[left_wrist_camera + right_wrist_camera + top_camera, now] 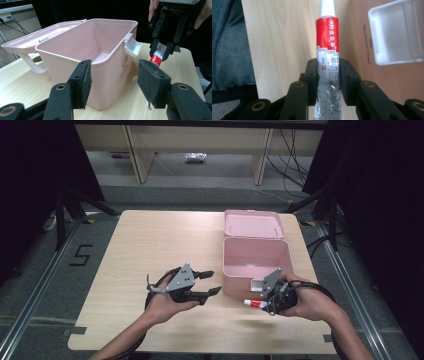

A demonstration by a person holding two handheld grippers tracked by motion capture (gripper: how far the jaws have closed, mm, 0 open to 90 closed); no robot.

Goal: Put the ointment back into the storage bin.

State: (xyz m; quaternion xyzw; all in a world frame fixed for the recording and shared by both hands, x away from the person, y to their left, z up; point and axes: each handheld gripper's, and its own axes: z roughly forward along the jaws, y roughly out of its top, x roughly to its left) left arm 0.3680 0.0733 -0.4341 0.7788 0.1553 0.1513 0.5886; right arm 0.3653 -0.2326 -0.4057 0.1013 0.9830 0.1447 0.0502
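An open pink plastic box (256, 257) stands on the right half of the wooden table (150, 240), its hinged lid (254, 224) laid back behind it. My right gripper (270, 300) is shut on a red, white and silver ointment tube (253, 304) just in front of the box; the tube (327, 50) runs out between the jaws, white cap away from me, with the box's white latch (395, 32) beside it. My left gripper (214, 282) rests to the left of the box, open and holding nothing, its pads (83, 82) facing the box wall (110, 72) and the held tube (157, 58).
The table's front edge lies close under both hands. Dark curtains flank the table, and wooden desk legs and cables stand on the floor beyond it. A dark trouser leg (229, 45) shows past the table edge in the right gripper view.
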